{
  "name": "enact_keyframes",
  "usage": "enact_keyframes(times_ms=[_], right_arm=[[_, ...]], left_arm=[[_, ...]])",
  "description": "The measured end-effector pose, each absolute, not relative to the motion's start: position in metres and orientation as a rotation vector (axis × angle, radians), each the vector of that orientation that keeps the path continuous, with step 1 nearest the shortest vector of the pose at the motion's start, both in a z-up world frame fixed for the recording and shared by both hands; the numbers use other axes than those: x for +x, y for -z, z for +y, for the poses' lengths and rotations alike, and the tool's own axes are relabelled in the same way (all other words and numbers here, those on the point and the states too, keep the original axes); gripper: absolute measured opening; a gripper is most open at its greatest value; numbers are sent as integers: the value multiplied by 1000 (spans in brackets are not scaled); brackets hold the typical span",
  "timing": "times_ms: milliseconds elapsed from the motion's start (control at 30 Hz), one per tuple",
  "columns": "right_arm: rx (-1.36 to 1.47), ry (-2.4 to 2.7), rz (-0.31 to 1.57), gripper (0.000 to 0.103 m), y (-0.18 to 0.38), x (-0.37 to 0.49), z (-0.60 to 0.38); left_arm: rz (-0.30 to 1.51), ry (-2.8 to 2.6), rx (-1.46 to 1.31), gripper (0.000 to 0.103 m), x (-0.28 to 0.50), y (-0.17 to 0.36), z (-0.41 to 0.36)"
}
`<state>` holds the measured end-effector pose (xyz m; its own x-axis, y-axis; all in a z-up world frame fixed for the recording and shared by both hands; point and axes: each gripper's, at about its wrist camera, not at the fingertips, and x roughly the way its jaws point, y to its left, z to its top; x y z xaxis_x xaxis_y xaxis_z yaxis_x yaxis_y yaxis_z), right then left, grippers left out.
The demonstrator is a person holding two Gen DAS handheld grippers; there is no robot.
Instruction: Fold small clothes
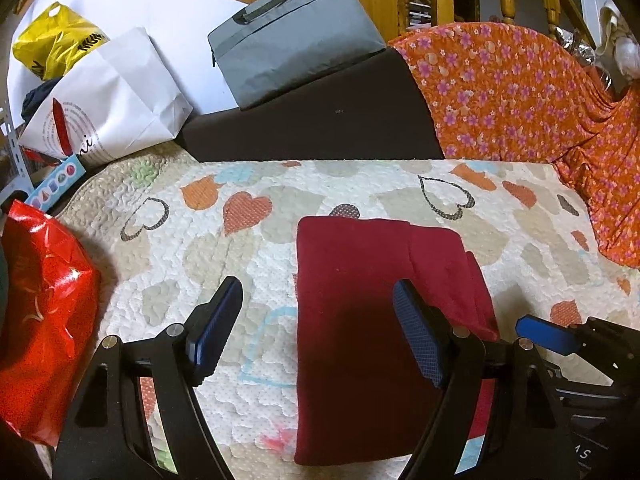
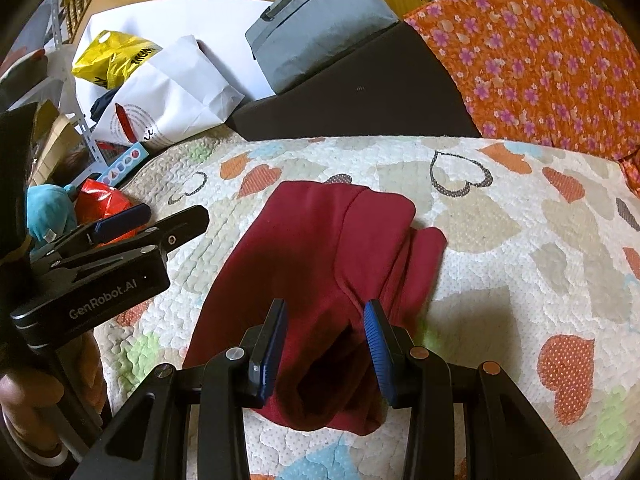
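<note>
A big bumpy quilt (image 2: 500, 216) with heart shapes is spread over the bed. Behind it, a dark cushion (image 1: 320, 120), an orange flowered cloth (image 1: 520, 92) and a grey bag (image 1: 296, 32) can be seen.

On the quilt a dark red garment (image 2: 320, 248) is laid. It is soft and fuzzy, and it looks already folded into a long block with a smaller flap on its right side. Its long side is pointed away from the fingers, toward the cushion.

The right gripper (image 2: 326, 344) is held right over the near end of the garment, with its blue ribbed fingers parted and nothing pinched. The left gripper (image 1: 318, 328) is opened wide at the garment's left edge, also empty. The near end is probably reached most easily by the right gripper.
</note>
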<state>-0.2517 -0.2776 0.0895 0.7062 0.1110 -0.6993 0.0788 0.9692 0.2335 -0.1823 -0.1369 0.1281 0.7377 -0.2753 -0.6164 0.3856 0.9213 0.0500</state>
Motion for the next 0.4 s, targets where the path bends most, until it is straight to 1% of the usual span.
enact_keyframes(times_ms=[400], right_arm=[[264,-8,785,38,-90,-252,-282]], left_arm=[[644,365,175,78,-180,-126,-134]])
